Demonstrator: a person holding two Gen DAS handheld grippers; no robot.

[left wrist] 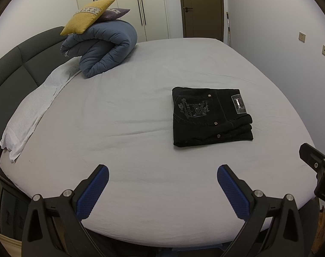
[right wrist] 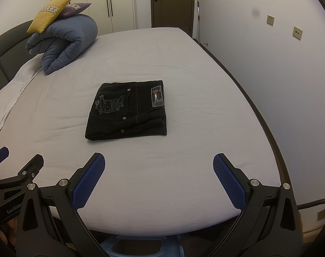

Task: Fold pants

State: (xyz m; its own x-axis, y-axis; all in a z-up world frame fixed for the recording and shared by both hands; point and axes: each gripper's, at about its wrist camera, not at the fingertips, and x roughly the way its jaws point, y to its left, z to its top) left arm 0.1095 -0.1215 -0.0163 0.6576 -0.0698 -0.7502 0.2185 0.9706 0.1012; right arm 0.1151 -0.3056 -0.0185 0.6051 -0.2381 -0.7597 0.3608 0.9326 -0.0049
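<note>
Right wrist — one folded pants (right wrist: 126,111), bed (right wrist: 184,171)

- Home bedroom: a wide bed (left wrist: 141,111) in a pale sheet is filling most of both views.
- A rolled blue duvet (left wrist: 102,45) is carrying a yellow cushion (left wrist: 87,16) beside the dark padded headboard (left wrist: 19,64).
- Cream wardrobe doors (left wrist: 124,4) and a brown door (left wrist: 202,6) are standing behind.
</note>
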